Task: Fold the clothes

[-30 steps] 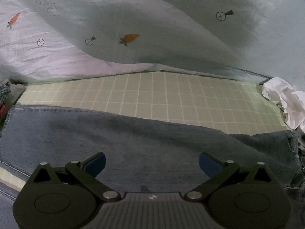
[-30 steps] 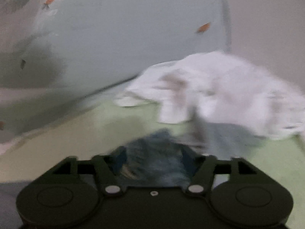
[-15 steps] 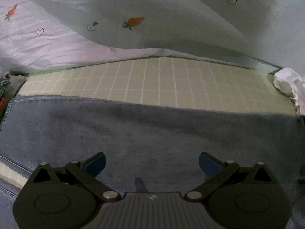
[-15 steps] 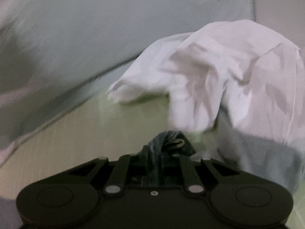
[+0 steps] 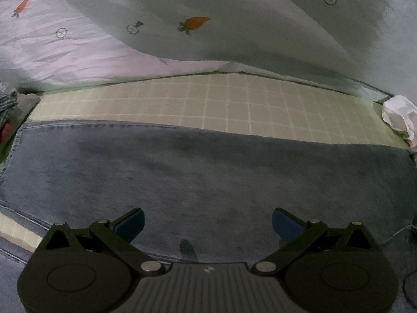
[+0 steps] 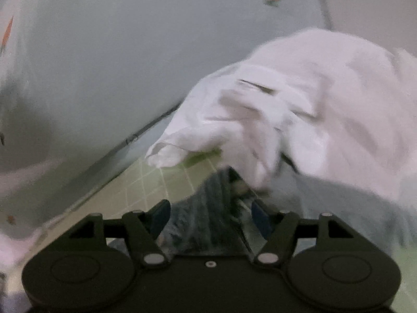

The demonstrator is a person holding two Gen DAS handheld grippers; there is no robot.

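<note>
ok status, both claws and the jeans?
Left claw open over flat jeans. Right claw just opening, denim bunch between. White garment ahead.

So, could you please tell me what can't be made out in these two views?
- Right wrist view: motion blur hides whether the right gripper pads press the jeans between them.
- Same view: the white garment is smeared and cut off at the right edge.
- Left wrist view: the left gripper body hides the jeans' near edge.

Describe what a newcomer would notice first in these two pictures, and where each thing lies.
A broad stretch of blue denim jeans lies flat across the pale green checked mat, filling the left wrist view. In the right wrist view, a crumpled white cloth garment looms at upper right. Behind both hangs a pale bedsheet printed with orange carrots.
</note>
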